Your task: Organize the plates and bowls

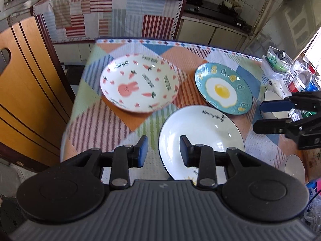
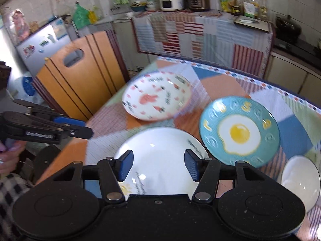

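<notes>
Three plates lie on the patchwork tablecloth [image 1: 112, 120]: a white rabbit-and-carrot plate [image 1: 139, 83] [image 2: 156, 95] at the far left, a teal fried-egg plate [image 1: 223, 89] [image 2: 238, 129] to its right, and a white "Morning Honey" plate [image 1: 202, 132] [image 2: 160, 146] nearest. A white bowl [image 2: 300, 177] [image 1: 295, 165] stands at the near right; another white bowl [image 1: 270, 98] shows partly behind the right gripper. My left gripper [image 1: 164, 150] [image 2: 87, 129] hovers open above the white plate's left rim, holding nothing. My right gripper [image 2: 158, 164] [image 1: 258, 117] hangs open above the same plate, also empty.
A wooden chair back [image 1: 30, 80] stands against the table's left side. Water bottles [image 1: 301, 80] and a plastic basket [image 1: 276, 60] crowd the far right corner. Behind the table runs a cloth-covered counter [image 1: 112, 14] and a stove [image 1: 216, 10]. A person's hand [image 2: 8, 156] holds the left gripper.
</notes>
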{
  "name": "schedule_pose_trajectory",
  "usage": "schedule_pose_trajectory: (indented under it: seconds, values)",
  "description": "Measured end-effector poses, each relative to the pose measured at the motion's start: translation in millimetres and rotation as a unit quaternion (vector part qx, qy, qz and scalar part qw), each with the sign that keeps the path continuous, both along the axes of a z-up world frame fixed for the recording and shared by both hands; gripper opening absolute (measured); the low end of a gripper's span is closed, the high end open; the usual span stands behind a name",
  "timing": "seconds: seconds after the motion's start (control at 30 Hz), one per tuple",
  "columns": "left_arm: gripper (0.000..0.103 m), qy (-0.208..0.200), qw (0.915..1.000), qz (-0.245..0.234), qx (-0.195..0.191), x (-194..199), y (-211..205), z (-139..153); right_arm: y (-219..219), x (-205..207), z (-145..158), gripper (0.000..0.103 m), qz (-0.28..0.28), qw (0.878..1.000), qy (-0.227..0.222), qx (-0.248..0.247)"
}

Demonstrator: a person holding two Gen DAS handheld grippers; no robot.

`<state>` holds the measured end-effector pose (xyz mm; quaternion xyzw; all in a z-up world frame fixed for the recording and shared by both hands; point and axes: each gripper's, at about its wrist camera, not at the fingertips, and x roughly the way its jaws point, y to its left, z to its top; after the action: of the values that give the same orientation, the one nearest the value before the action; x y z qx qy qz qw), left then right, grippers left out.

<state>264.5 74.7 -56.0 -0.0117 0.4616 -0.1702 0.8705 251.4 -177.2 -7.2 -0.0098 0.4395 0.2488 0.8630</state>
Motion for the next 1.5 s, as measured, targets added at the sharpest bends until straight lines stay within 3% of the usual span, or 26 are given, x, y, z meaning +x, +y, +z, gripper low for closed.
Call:
schedule_pose_trajectory:
  seconds: [0.2,0.37,0.53,0.73,0.93,1.13,1.23,1.3,1.4,1.5]
  values:
    - [0.048,-0.018,0.9997,-0.005,0.018,19.2,12.0,16.6,9.6,32.7,27.2,0.064,0.014,0.999,0.001,0.037]
    - [0.061,-0.042,0.9989,0.003,0.023,44.2,24.1,16.8,16.9,56.0,24.3,0.073,0.02,0.997,-0.043,0.054]
    - [0.073,-0.055,0.998,0.017,0.027,77.0,37.1,-3.3,22.5,94.8,-14.4,0.073,0.003,0.998,-0.038,0.047]
    - [0.074,-0.041,0.9975,0.051,0.027,119.1,49.4,-50.7,19.8,144.1,-68.0,0.072,-0.042,0.996,0.01,0.081]
    - [0.074,-0.014,0.9978,0.065,0.009,145.9,51.8,-95.6,24.8,175.8,-106.5,0.07,-0.059,0.995,0.043,0.074]
    - [0.069,0.002,0.9979,0.064,-0.003,159.6,52.1,-120.9,33.9,190.1,-130.8,0.057,-0.048,0.997,0.038,0.04]
    - [0.054,0.011,0.9979,0.061,-0.017,163.7,53.3,-128.9,32.4,196.7,-137.9,0.049,-0.047,0.997,0.049,0.042]
    - [0.033,0.021,0.9977,0.061,-0.017,165.9,53.0,-134.8,32.4,200.5,-142.3,0.043,-0.047,0.997,0.055,0.04]
    - [0.03,0.029,0.9976,0.055,-0.028,167.7,52.5,-139.2,31.9,203.0,-147.7,0.021,-0.056,0.996,0.057,0.025]
    - [0.025,0.036,0.9961,0.064,-0.049,168.6,54.5,-142.2,26.5,204.9,-150.2,0.019,-0.067,0.994,0.069,0.046]
